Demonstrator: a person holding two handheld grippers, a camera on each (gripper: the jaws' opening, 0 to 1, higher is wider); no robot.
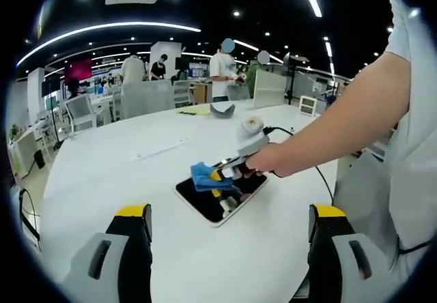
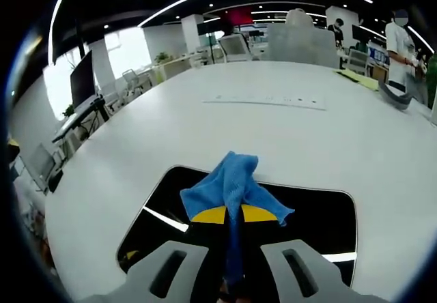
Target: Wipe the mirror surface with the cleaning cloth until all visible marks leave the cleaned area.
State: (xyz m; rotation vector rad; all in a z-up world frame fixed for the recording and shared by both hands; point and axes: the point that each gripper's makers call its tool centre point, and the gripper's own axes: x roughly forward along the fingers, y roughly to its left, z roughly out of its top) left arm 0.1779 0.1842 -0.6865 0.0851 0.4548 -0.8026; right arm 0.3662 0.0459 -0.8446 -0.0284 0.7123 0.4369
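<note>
Left claw [image 1: 229, 215]: jaws spread wide apart, nothing between them, held above the bench. Right claw [image 2: 232, 214]: jaws closed together, pinching a cloth [image 2: 232, 183] between their yellow tips. In the left gripper view, the person's hand [image 1: 263, 161] grips the right claw's handle, forearm extended from the right.

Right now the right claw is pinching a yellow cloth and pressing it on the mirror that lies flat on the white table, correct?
Not quite: the cloth is blue, not yellow. The right gripper view shows it pinched in the right claw over the mirror; only the claw's tips are yellow. The rest holds: the mirror lies flat on the white table.
</note>
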